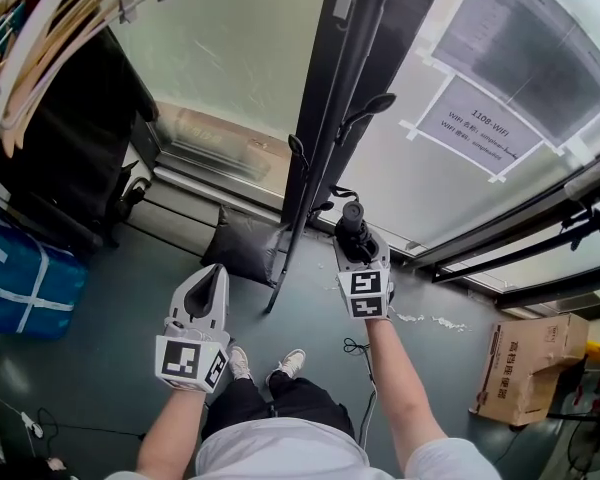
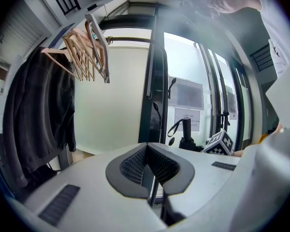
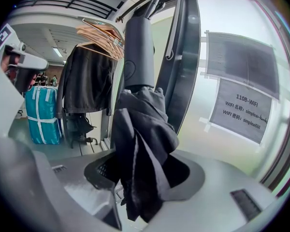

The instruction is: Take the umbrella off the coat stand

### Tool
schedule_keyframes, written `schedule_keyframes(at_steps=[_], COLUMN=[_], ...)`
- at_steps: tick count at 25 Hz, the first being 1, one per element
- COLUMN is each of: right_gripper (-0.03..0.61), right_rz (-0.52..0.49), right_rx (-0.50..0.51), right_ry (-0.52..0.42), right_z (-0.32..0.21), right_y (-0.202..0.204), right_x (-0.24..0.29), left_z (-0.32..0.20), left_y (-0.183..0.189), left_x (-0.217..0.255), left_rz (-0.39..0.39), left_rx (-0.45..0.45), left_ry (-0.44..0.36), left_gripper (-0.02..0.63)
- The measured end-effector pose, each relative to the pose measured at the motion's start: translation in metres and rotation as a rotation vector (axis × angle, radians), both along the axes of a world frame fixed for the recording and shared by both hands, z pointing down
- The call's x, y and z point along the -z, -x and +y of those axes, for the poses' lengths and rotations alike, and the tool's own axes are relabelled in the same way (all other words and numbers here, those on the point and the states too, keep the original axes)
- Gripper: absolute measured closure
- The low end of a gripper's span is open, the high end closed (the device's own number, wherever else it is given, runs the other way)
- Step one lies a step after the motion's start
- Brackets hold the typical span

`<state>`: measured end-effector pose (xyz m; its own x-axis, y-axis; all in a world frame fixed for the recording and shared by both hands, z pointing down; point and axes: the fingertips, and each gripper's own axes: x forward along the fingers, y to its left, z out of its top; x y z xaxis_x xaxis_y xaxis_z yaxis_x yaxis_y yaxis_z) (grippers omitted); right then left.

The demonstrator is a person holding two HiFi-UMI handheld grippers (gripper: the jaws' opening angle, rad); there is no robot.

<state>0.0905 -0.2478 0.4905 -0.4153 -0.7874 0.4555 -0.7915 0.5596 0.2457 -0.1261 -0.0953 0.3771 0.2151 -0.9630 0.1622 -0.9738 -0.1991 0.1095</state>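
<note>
A folded black umbrella (image 3: 140,129) stands upright between my right gripper's jaws, handle (image 3: 138,52) on top and loose fabric hanging down through them. My right gripper (image 3: 145,170) is shut on the umbrella. In the head view the right gripper (image 1: 356,246) holds the umbrella (image 1: 353,223) close beside the dark coat stand pole (image 1: 320,118), below a hook (image 1: 377,102). I cannot tell whether the wrist strap (image 1: 340,193) still touches the stand. My left gripper (image 1: 208,286) hangs lower left of the stand, shut and holding nothing; its pads (image 2: 135,166) meet at the tip.
A rack of wooden hangers (image 1: 40,28) with a dark jacket (image 1: 75,138) is at the left, above a blue bag (image 1: 25,273). A dark cushion (image 1: 242,246) lies at the stand's foot. A glass wall with a paper notice (image 1: 480,123) is behind. A cardboard box (image 1: 530,368) sits right.
</note>
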Motion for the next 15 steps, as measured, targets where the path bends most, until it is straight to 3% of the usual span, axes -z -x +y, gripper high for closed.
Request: schedule_keyframes(at_steps=[15], right_gripper=[0.342], right_rz=[-0.054], right_rx=[-0.028], right_ry=[-0.021], right_z=[0.012], right_y=[-0.013], right_x=[0.035], left_z=[-0.010], left_y=[-0.015], left_x=[0.018], left_rz=[-0.015], left_rx=[-0.042], left_ry=[-0.029], left_gripper=[0.591])
